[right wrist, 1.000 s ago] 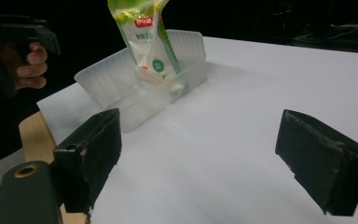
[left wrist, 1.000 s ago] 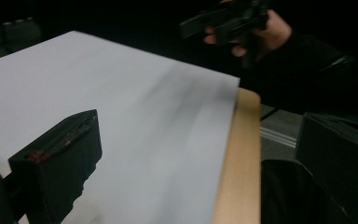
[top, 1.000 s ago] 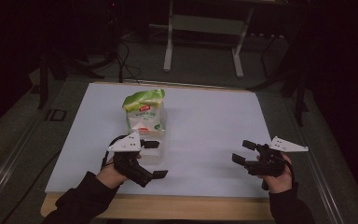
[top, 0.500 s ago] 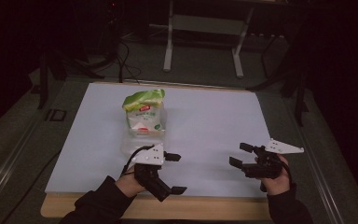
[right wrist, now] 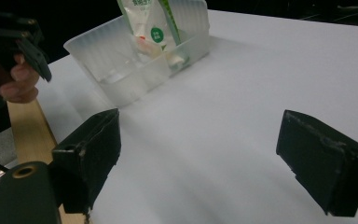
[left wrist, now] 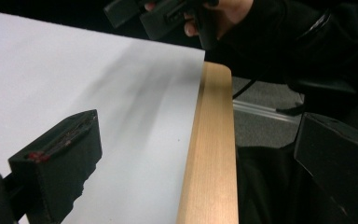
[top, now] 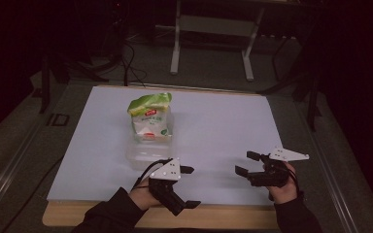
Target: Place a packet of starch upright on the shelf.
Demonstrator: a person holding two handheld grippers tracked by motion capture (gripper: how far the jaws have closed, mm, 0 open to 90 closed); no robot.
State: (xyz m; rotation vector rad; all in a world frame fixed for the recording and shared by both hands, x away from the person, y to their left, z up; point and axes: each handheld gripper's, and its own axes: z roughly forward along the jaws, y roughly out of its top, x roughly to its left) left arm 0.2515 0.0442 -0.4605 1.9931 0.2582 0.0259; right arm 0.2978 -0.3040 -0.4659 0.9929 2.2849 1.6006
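Left gripper [top: 189,187]: nearest to me, at the worktop's [top: 223,126] front wooden edge, below the clear tub [top: 143,148] and apart from it. My fingers [left wrist: 58,158] stand wide with nothing between them; in my left gripper view one hangs over the white sheet, the other past the wooden edge.

Right gripper [top: 245,164]: also near the front edge, well to the right of the tub, aimed toward it. My fingers [right wrist: 91,149] are spread wide and empty, both over bare white sheet.

My hands: the left hand [top: 143,196] wraps its gripper just at the wood strip, sleeve coming in from below; the right hand [top: 281,187] holds its gripper over the sheet's right front part.

Clear tub: a see-through plastic box resting on the white sheet, just beyond my left gripper, left of the worktop's middle. In my right gripper view [right wrist: 140,60] it shows ahead and to the left, well apart from my fingers.

Bag [top: 150,119]: white with a green crumpled top and a red label, standing upright in the far end of the tub, leaning against its far wall.

Beyond the tub: a grey stand [top: 213,29] on the floor past the worktop's far edge.
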